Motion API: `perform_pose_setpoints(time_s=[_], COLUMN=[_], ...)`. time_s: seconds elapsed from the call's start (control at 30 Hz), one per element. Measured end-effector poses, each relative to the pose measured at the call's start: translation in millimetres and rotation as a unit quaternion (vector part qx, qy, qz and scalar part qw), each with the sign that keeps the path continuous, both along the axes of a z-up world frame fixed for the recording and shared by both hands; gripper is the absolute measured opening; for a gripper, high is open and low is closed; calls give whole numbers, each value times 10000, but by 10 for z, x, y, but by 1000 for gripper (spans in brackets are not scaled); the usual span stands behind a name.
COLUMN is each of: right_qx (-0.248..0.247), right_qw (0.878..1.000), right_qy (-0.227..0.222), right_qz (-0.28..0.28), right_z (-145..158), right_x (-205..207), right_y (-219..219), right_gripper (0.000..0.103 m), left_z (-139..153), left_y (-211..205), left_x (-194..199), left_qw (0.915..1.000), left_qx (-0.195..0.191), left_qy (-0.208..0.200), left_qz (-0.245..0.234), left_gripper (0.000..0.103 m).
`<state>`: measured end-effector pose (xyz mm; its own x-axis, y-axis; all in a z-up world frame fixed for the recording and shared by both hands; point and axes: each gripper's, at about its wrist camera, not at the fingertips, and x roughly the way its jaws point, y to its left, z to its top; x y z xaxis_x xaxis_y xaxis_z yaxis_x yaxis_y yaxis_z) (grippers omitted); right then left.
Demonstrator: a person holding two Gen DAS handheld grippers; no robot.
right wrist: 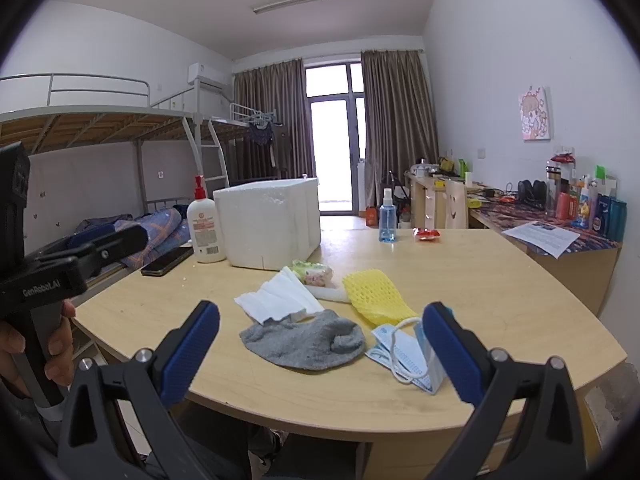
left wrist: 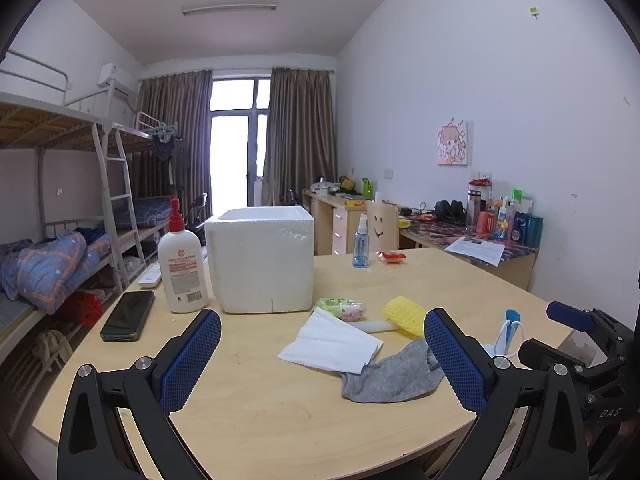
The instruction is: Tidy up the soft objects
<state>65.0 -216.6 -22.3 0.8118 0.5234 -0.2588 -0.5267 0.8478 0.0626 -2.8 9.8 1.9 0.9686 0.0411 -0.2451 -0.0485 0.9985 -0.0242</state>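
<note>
both my left gripper point(left wrist: 322, 356) and right gripper point(right wrist: 321, 346) gape over the sock point(right wrist: 304, 343); only the right view shows the whole mask point(right wrist: 404, 356).

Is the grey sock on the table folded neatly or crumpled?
Crumpled: the grey sock lies in a loose heap on the table, one end bunched up.

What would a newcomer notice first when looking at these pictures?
Probably the white foam box standing at the far left of the table, beside a lotion bottle. Next, the soft items in front: a grey sock, white tissues and a yellow foam net.
</note>
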Motion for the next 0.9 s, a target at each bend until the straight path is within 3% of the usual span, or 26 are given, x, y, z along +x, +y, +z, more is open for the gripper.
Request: perform_pose_setpoints(time_s=[0.5,0.9], right_qx=[-22,-223], right_qw=[10000,9985], right_qy=[51,377], right_qz=[-76,-336], right_z=[-7,-118], right_x=[35,336], right_y=[5,16], right_gripper=[103,103], left_z=[-61,-171], left_y=[-1,63], left_x=[39,472], left_qw=[10000,9987], left_qx=[36,143], left_qy=[52,481], left_qz=[-38,-108], left_gripper=[102,102])
